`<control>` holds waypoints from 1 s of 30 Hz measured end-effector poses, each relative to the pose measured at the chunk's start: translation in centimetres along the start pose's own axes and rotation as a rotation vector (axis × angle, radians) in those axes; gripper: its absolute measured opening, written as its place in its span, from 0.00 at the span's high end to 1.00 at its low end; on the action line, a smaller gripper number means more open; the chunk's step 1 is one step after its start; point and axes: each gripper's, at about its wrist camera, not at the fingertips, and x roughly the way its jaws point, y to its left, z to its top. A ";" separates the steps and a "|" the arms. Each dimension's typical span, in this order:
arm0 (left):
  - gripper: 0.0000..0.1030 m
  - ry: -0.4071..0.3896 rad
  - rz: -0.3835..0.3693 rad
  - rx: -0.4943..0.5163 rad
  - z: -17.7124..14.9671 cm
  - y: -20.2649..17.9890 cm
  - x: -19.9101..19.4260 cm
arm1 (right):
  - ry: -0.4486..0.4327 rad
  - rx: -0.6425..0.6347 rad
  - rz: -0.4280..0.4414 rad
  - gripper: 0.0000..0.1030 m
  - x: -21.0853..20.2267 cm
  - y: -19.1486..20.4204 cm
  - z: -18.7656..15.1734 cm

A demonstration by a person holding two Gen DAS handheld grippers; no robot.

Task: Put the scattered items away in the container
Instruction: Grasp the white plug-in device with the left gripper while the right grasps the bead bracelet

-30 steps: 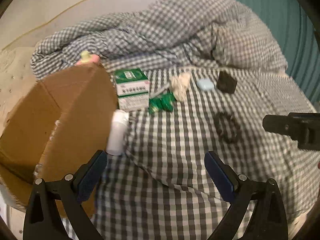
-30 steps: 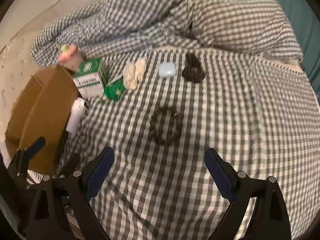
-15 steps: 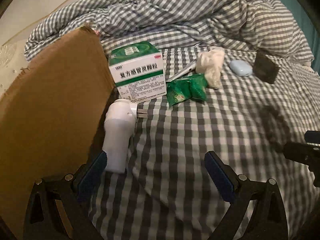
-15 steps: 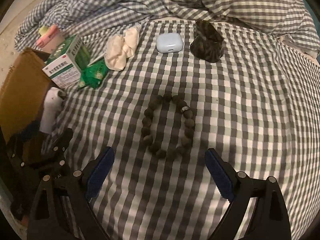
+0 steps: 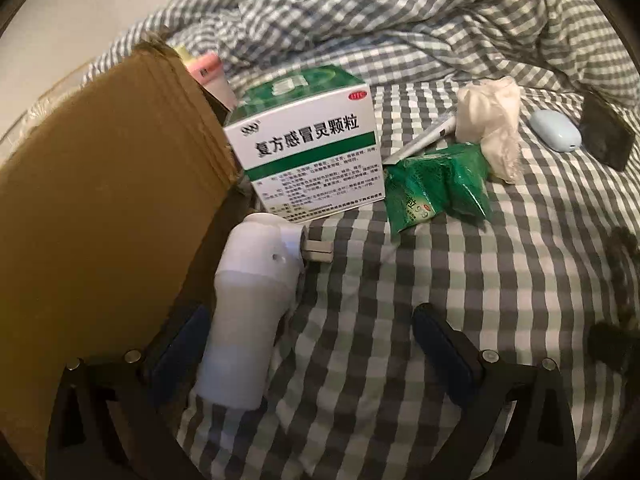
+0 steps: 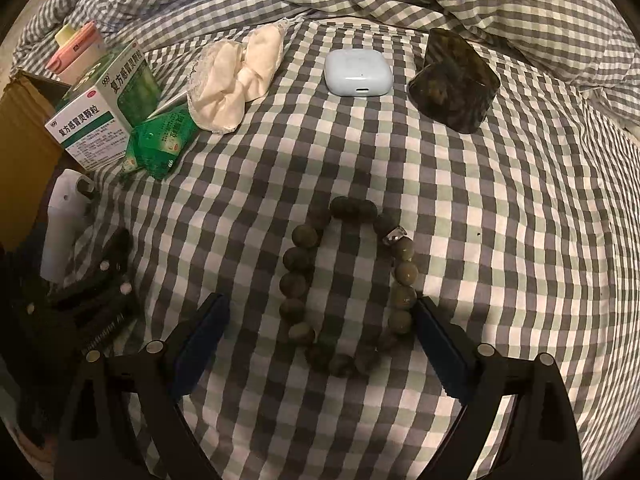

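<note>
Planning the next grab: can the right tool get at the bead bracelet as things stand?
Probably yes. The right tool is open, and the bead bracelet lies flat on the checked bedsheet between its fingers, with nothing on top of it or crowding it.

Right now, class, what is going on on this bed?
A person is tidying with two handheld grippers. The open left gripper is around the white plug-in device beside the cardboard box. The open right gripper straddles the bead bracelet. Nothing is gripped yet; the medicine box and earbud case lie loose.
</note>
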 end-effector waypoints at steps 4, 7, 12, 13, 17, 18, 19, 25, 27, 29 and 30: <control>0.00 0.041 -0.044 -0.049 0.4 0.7 0.7 | -0.011 -0.005 -0.030 0.14 0.0 0.4 -0.2; 0.07 0.096 -0.120 -0.112 0.5 1.4 1.3 | -0.024 -0.001 -0.043 0.37 -0.5 0.5 -0.3; 0.29 0.163 -0.248 -0.220 0.2 3.4 1.7 | -0.041 0.051 -0.002 0.78 -2.2 -0.9 -0.5; 0.34 0.162 -0.247 -0.218 0.1 3.4 1.3 | -0.049 0.055 -0.003 0.78 -2.6 -1.0 -0.7; 0.67 0.168 -0.290 -0.218 0.2 3.8 0.3 | -0.076 0.086 0.034 0.78 -4.5 -1.8 -1.6; 0.67 0.172 -0.299 -0.217 0.2 3.9 0.2 | -0.085 0.093 0.039 0.87 -5.0 -1.9 -1.9; 0.67 0.175 -0.307 -0.218 0.0 3.9 -0.1 | -0.092 0.098 0.048 1.00 -5.7 -2.3 -2.2; 0.69 0.167 -0.368 -0.212 -1.1 3.1 -2.6 | -0.110 0.115 0.066 1.00 -8.1 -2.9 -2.7; 0.69 0.163 -0.387 -0.190 -1.0 2.6 -3.7 | -0.113 0.120 0.077 1.00 -8.4 -3.2 -3.1; 0.69 0.159 -0.395 -0.172 -1.3 2.2 -4.6 | -0.108 0.123 0.088 1.00 -8.4 -3.4 -3.3; 0.69 0.155 -0.393 -0.164 -1.4 2.0 -5.0 | -0.099 0.121 0.097 1.00 -8.2 -3.5 -3.5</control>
